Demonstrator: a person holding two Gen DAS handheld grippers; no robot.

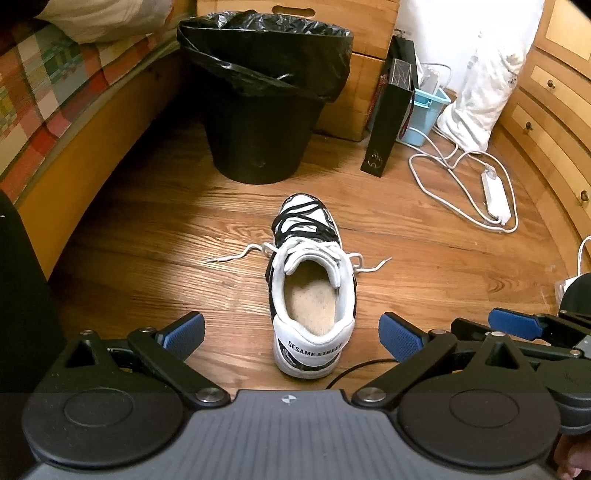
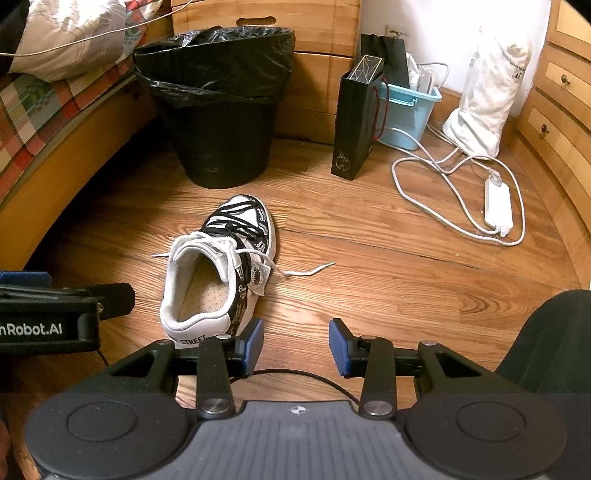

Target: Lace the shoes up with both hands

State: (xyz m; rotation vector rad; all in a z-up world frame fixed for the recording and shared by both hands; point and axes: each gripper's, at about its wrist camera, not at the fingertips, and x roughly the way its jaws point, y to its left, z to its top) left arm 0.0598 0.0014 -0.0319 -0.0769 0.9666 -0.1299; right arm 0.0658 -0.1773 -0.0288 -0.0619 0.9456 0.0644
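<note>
1. My left claw [image 1: 291, 334] stands wide open with nothing in it; my right claw [image 2: 296, 345] is partly open, also with nothing.
2. The white and black leather sneaker [image 1: 312, 291] lies on the wooden floor [image 1: 147, 240] straight ahead of the left claw, heel nearest, toe pointing away.
3. From the right claw it sits ahead and to the left.
4. One loose white lace end [image 1: 240, 254] trails to each side, so I judge each claw takes its own side.

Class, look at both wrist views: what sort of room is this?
Probably a bedroom: a bed with a checked cover and pillow, wooden drawers, and a lined bin on the wood floor.
</note>
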